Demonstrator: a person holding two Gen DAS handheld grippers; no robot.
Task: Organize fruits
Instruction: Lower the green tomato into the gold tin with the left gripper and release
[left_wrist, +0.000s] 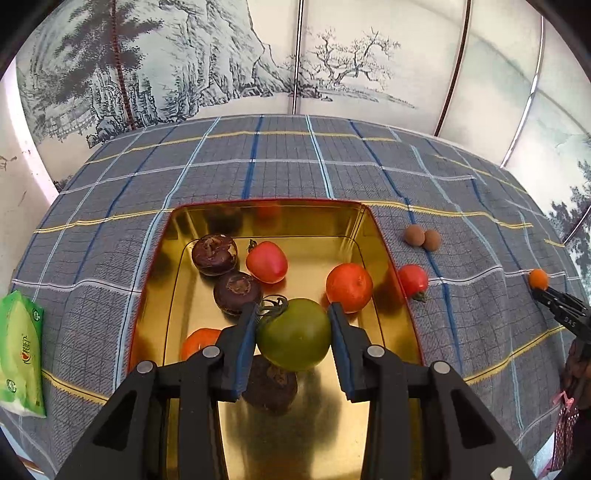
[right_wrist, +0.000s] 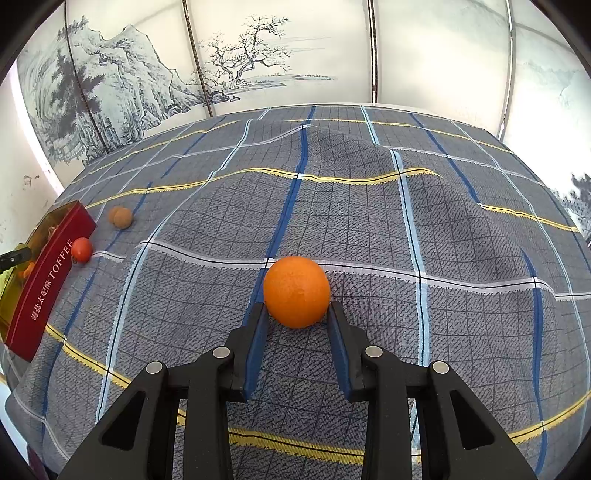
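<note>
left gripper (left_wrist: 293, 325) clamped on round green tomato (left_wrist: 294, 334), lower centre, above gold metal tin (left_wrist: 388, 254); risks bruising crowded fruit on release. right gripper (right_wrist: 296, 314) clamped on round orange citrus (right_wrist: 296, 291), centre frame; risks slipping, rolling down rumpled plaid cloth (right_wrist: 369, 229).

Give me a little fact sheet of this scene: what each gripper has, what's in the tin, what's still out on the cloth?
left gripper: shut on green tomato, above the tin
right gripper: shut on orange, low over the cloth
tin: gold inside, holds red tomatoes and dark brown bulbs
cloth: one red tomato and two small brown fruits beside the tin
</note>
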